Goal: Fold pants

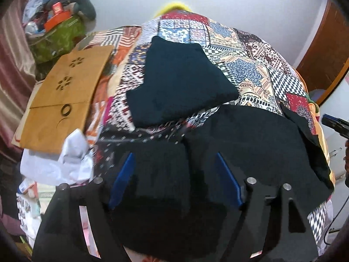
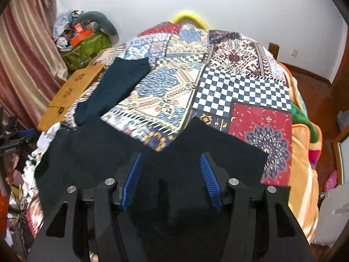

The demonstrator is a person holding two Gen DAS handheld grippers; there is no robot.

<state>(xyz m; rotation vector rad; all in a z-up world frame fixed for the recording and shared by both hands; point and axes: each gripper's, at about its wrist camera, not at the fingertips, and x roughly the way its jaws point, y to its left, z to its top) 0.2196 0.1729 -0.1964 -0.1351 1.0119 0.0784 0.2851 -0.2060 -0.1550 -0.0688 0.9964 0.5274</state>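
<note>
Black pants lie spread on the near part of a patchwork bedspread; in the right wrist view the pants show a V-shaped gap between two dark parts. A folded dark teal garment lies farther back, also in the right wrist view. My left gripper is open just above the black cloth, blue pads apart. My right gripper is open over the pants' near edge, holding nothing. The right gripper's tip shows at the left wrist view's right edge.
A brown cardboard sheet lies at the bed's left edge, white crumpled cloth beside it. A green bag with clutter stands at the back left by a pink curtain. An orange blanket hangs at the right side.
</note>
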